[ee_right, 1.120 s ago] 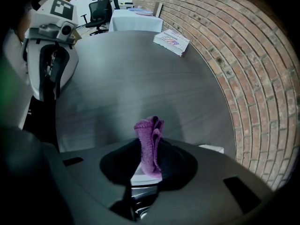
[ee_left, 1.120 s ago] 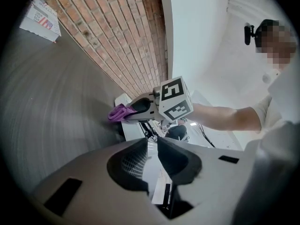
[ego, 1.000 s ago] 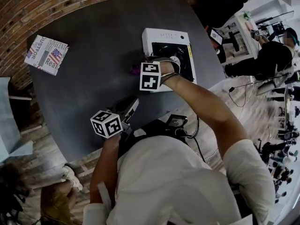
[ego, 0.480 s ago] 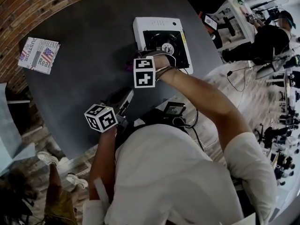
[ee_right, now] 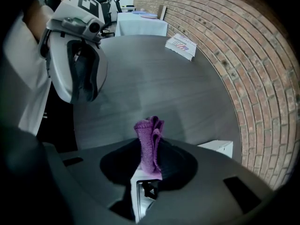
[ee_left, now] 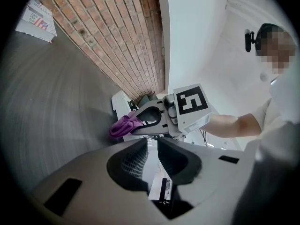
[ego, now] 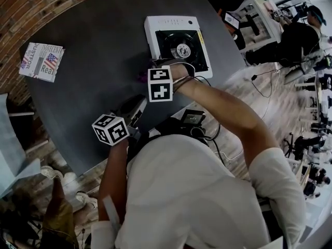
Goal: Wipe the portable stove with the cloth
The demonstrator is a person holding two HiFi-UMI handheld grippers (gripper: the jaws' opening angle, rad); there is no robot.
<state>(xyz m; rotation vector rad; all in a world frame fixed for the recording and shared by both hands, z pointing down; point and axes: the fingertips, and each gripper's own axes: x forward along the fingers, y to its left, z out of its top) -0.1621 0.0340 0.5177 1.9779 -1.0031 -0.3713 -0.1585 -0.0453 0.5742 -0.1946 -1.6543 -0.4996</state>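
Here, the right gripper is clamped on a bunched purple cloth, likely soft, light and floppy, above the dark table just beside the white portable stove. Gripping the bunched folds seems best. The left gripper hangs narrowly parted, empty.

This looks like a shared lab or studio-style office. A brick wall runs behind a dark round worktop, while cluttered desks and a seated person occupy the wooden floor beyond.
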